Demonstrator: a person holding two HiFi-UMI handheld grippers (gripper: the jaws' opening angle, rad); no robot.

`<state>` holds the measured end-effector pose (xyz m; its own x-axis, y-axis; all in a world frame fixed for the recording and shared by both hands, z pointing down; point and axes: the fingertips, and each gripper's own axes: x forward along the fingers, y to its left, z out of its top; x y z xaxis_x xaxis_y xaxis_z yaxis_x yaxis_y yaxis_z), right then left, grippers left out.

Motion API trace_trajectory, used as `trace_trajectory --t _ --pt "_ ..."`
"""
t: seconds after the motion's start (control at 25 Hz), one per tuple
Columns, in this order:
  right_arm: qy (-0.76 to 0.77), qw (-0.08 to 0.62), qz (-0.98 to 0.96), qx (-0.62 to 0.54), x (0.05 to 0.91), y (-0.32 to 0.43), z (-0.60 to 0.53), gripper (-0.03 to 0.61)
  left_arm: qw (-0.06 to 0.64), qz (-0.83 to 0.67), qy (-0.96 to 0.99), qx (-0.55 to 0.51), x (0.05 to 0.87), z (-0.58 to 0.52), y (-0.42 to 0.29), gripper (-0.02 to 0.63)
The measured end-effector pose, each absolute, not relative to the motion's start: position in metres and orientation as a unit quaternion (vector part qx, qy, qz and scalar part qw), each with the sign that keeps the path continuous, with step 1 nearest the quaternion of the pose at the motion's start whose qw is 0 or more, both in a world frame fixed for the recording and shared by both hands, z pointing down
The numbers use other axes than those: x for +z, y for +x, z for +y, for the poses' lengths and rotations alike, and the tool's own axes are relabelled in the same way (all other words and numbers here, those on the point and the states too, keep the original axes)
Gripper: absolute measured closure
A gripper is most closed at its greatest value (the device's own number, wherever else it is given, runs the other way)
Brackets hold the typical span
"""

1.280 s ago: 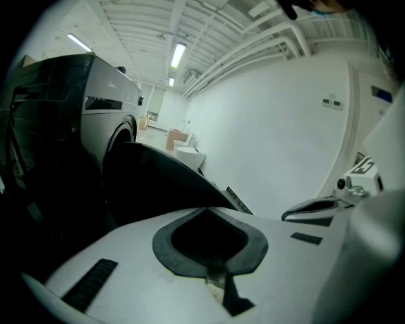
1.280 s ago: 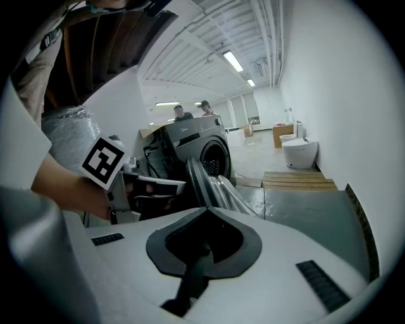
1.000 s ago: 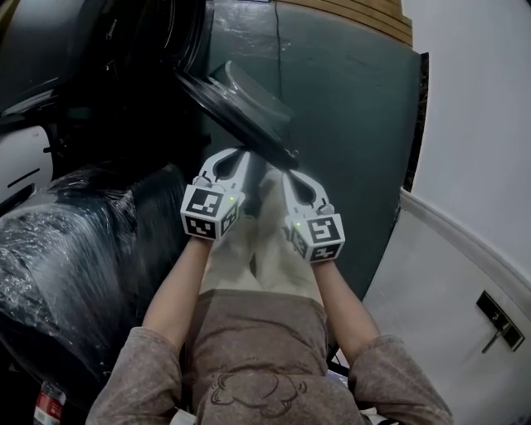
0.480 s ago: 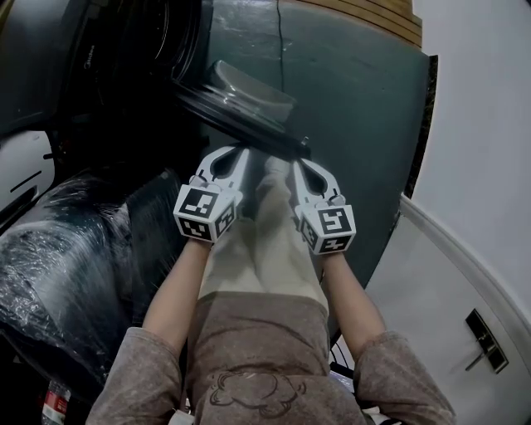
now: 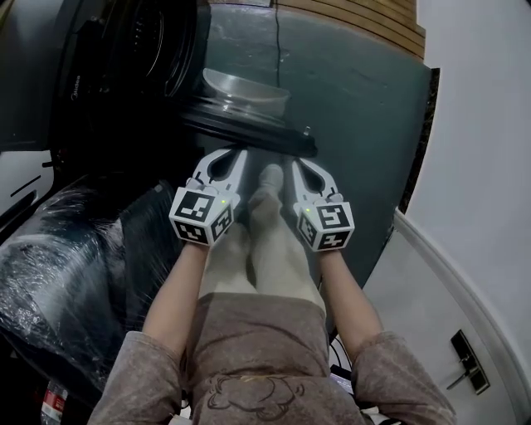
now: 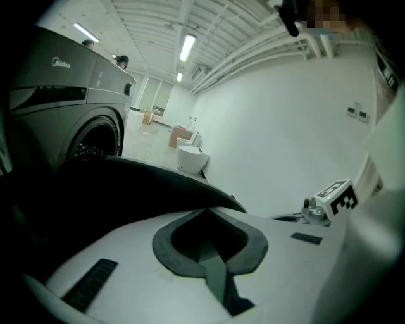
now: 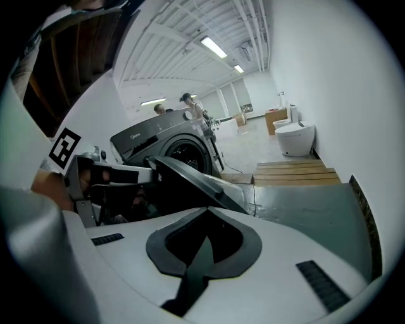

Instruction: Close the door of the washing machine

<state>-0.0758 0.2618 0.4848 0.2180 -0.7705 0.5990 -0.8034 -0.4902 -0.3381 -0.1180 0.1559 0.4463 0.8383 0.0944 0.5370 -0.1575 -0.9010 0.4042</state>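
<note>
The dark washing machine (image 5: pixel 116 58) stands at the upper left with its round door (image 5: pixel 249 129) swung open; the door's clear bowl (image 5: pixel 245 90) faces up. Both grippers sit side by side just below the door's dark rim. My left gripper (image 5: pixel 238 155) is shut with nothing in it, and so is my right gripper (image 5: pixel 293 163). I cannot tell whether either tip touches the rim. In the left gripper view the door (image 6: pixel 126 183) fills the space just past the shut jaws. In the right gripper view the door (image 7: pixel 190 180) leans out from the washing machine (image 7: pixel 168 149).
A bulky dark object wrapped in plastic (image 5: pixel 58 266) lies at the left. The person's legs (image 5: pixel 265 249) stand between the grippers on a grey-green floor (image 5: pixel 357 124). A white wall (image 5: pixel 481 166) runs along the right, wooden planks (image 5: pixel 357 17) lie beyond, and a white toilet (image 7: pixel 294 136) stands far off.
The door's rim has turned from a steep diagonal to nearly level in the head view. Both grippers have moved slightly forward with it and stay shut.
</note>
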Motion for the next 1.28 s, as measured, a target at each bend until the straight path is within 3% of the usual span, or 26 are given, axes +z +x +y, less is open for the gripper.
trace_trajectory --t 1.28 --pt "0.772 0.082 -0.529 0.343 0.475 0.087 0.117 0.584 0.294 -0.071 0.916 0.265 0.468 0.054 -0.014 0.614"
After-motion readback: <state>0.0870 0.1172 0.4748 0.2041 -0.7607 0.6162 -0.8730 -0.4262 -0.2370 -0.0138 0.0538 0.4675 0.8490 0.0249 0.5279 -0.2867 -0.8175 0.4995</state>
